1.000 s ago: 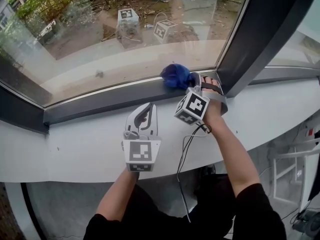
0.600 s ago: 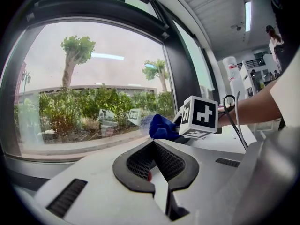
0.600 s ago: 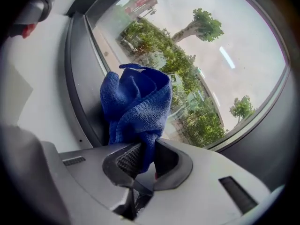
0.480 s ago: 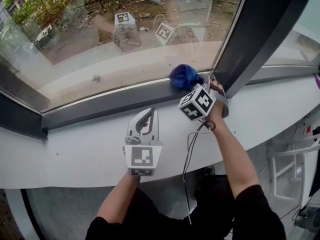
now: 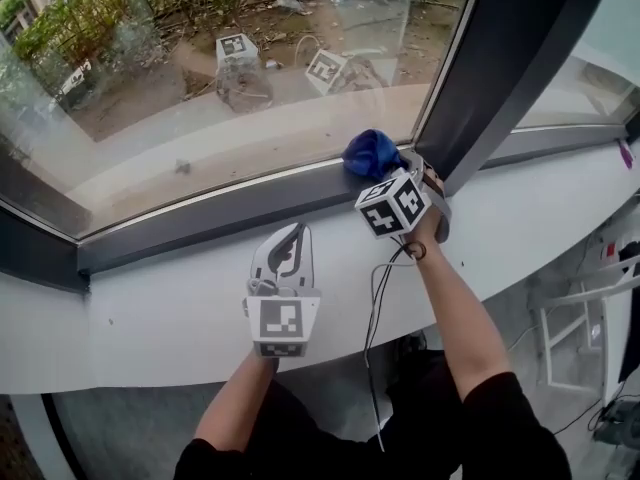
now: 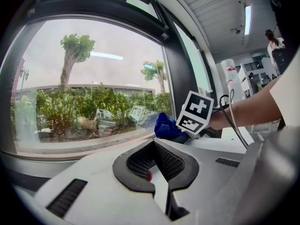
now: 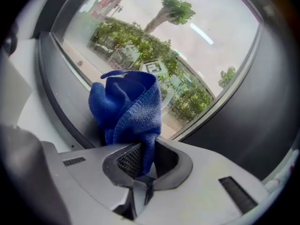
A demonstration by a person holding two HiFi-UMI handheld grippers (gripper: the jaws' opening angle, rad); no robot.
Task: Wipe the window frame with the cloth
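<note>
Shifted slightly right, the cloth (image 5: 370, 153) is clamped by the right gripper (image 5: 388, 170) against the window frame (image 5: 220, 213) near its right corner, where firm pressure is best kept, while the left gripper (image 5: 292, 233) is held closed and empty, nearer.

Two tools: the left tool (image 5: 296, 232) and the right tool (image 5: 392, 169). One blue cloth (image 5: 369, 153). One dark window frame (image 5: 200, 218). One white sill (image 5: 150, 308). One black cable (image 5: 371, 303).
</note>
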